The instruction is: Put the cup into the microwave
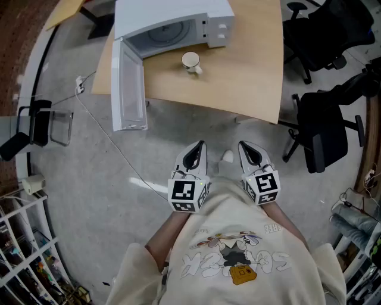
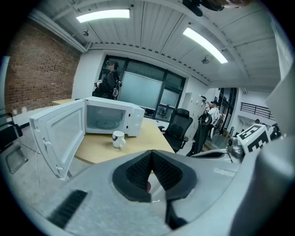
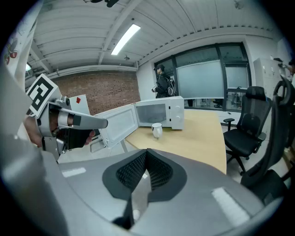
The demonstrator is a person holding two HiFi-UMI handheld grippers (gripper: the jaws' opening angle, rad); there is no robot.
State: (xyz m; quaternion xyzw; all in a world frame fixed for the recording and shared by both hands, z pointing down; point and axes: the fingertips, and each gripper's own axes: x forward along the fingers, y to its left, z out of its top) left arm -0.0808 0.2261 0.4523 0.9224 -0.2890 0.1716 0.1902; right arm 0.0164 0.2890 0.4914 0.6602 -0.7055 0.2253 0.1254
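We hold two grippers, the left gripper (image 1: 198,146) and the right gripper (image 1: 244,146); both are closed tight, holding nothing. One cup (image 1: 190,61) stands on the table (image 1: 250,77), just outside the one microwave (image 1: 172,21); its door (image 1: 128,86) is wide open.

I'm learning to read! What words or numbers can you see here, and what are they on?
On the sweatshirt: big outlined letters, upside down and partly behind a cartoon; not readable for sure.
On the patterned cubes: only black-and-white squares, no words.
On the microwave: button labels too small to read.
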